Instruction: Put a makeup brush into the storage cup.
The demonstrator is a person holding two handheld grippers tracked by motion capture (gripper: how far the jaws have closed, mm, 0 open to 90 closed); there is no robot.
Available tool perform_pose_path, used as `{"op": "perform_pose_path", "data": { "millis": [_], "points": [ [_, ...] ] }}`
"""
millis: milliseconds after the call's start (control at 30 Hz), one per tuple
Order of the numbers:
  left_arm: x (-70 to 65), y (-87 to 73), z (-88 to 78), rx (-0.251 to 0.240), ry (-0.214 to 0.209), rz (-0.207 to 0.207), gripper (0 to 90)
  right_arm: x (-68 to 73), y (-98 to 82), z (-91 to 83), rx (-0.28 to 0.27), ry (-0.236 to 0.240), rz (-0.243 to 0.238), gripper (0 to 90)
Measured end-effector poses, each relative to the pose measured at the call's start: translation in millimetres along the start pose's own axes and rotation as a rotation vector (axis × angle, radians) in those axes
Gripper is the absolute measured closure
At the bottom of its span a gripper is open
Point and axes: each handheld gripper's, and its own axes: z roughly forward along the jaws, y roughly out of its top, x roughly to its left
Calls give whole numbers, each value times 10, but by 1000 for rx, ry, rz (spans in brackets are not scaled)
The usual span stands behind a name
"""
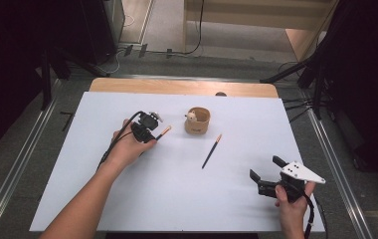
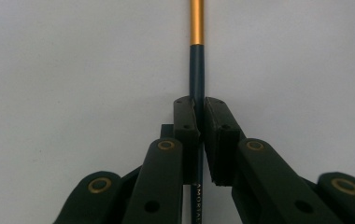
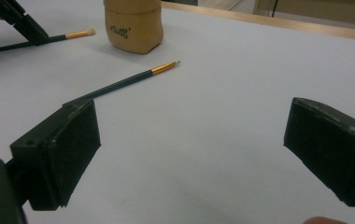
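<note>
- Table (image 1: pixel 127 209): pale grey-white top across the centre and lower part of the high view; a wooden edge shows along its far side, upper centre.
- Left gripper (image 1: pixel 153 135): black, held in the person's left hand left of centre in the high view, cable trailing down-left toward the wrist. Its jaws are closed tight on the held brush; in the left gripper view the two pads pinch the dark handle from either side at mid-frame.
- Right gripper (image 1: pixel 263 174): black with a grey three-cornered plate on top, lower right of the high view, held in the right hand. Its jaws stand wide apart with nothing between them; bare table shows between the two pads in the right gripper view.
- Tan cup (image 1: pixel 198 120): round, upright, upper centre of the high view, a small pale figure at its left rim; apart from both brushes.
- Held brush (image 2: pixel 197 70): dark blue handle, gold ferrule toward the top edge of the left gripper view; pale bristle end pointing toward the tan cup in the high view.
- Loose brush (image 1: pixel 211 152): dark handle, gold tip, lying flat and slanted at centre, well apart from both grippers.
</note>
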Motion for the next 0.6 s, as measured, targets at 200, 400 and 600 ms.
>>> {"op": "perform_pose_path", "data": {
  "millis": [200,400,600],
  "points": [
    [17,-6,-4,-6,-10,-26,850,9,4,5,1,1,-2,43],
    [52,-25,-70,-48,-48,-50,850,22,24,-2,-4,-3,-6,46],
    [99,-86,-214,-118,-81,-64,850,51,110,-42,-17,-13,-16,47]
  ]
}}
